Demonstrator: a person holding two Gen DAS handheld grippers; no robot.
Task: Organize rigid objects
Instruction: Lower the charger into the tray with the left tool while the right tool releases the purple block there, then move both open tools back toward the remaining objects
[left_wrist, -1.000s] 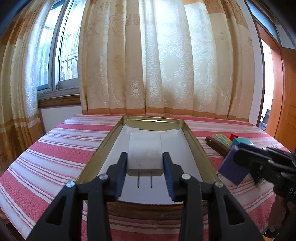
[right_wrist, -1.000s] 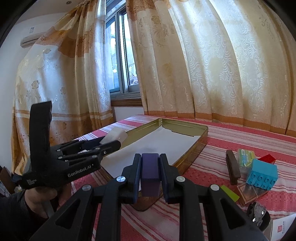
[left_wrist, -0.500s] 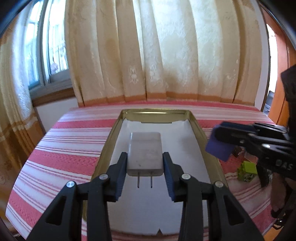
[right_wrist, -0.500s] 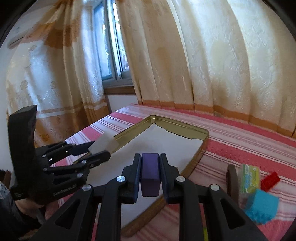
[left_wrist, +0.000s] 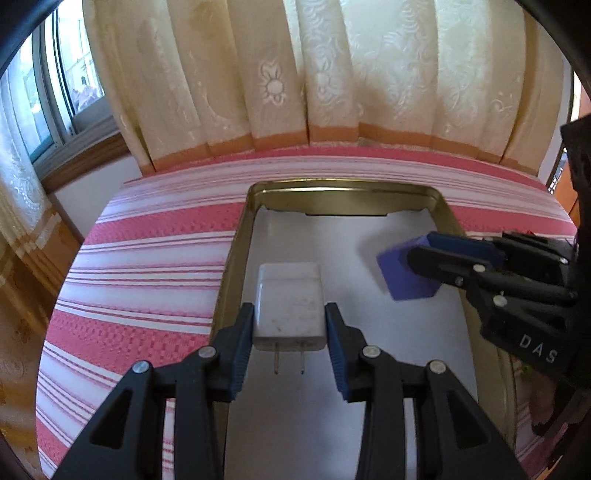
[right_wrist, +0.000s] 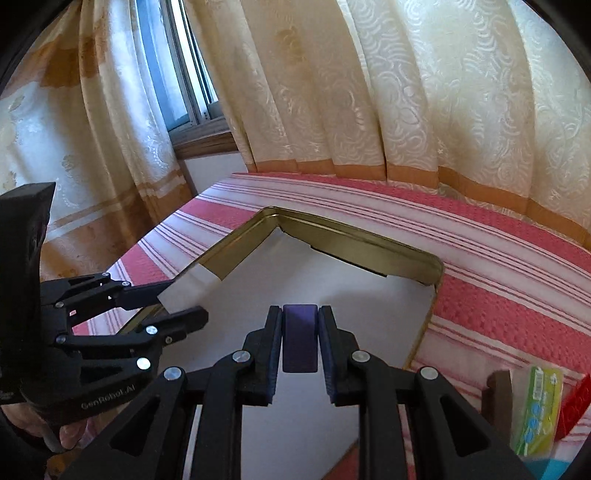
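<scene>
- Both grippers have moved in over the tray since a second ago, and the purple block, which was out past the tray's right edge, now hangs above the white paper inside it.
- The white charger (left_wrist: 289, 304) is squeezed between the two fingers of the left gripper (left_wrist: 289, 332), with its two metal prongs pointing back at the camera.
- The charger is held up over the left side of the gold tray (left_wrist: 343, 190).
- The purple block (right_wrist: 299, 336) is pinched tight by the right gripper (right_wrist: 299, 345), over the right part of the tray.
- White paper (left_wrist: 332, 424) lines the tray's floor.
- The tray sits on a red and white striped cloth (left_wrist: 147, 266).
- A few small toys (right_wrist: 537, 410) lie on the cloth past the tray's right edge.
- Cream curtains (left_wrist: 332, 74) hang behind the table.
</scene>
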